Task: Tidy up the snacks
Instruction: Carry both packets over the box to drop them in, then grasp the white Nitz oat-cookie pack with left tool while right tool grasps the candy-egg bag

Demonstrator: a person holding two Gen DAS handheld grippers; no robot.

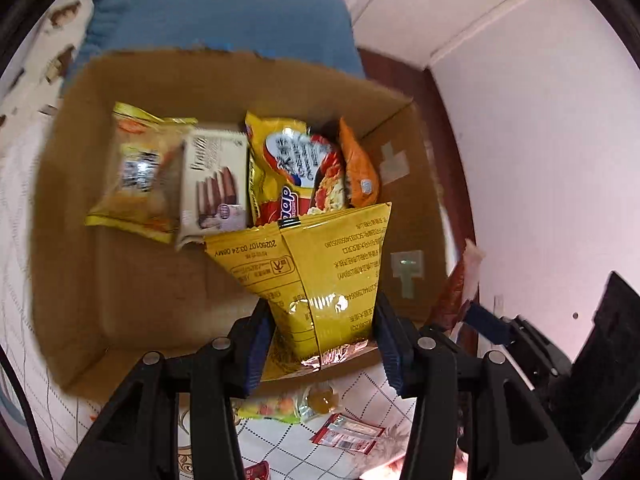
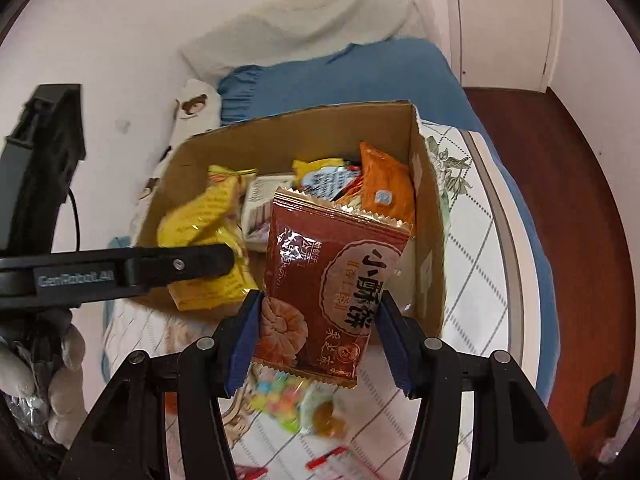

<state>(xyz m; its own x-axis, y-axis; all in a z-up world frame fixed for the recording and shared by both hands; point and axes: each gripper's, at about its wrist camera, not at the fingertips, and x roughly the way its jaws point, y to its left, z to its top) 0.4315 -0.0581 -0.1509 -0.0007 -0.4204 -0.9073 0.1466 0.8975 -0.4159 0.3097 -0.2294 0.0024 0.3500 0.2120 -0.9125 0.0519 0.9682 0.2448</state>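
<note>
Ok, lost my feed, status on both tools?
Left tool shut on yellow packet. Right tool shut on red pastry packet. Cardboard box ahead, path clear.

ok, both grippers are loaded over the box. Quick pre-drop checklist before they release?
1. Left gripper clamped on the yellow packet: ok.
2. Right gripper clamped on the red-brown biscuit packet: ok.
3. Cardboard box open at the top: ok.
4. Bare floor left in the box, nearer than the packets already in it: ok.
5. Both packets fully above the box opening: cannot tell; the biscuit packet's lower end shows against the near wall.
6. Loose snacks remaining on the bedspread, such as the candy bag: not ok, more to collect.
</note>
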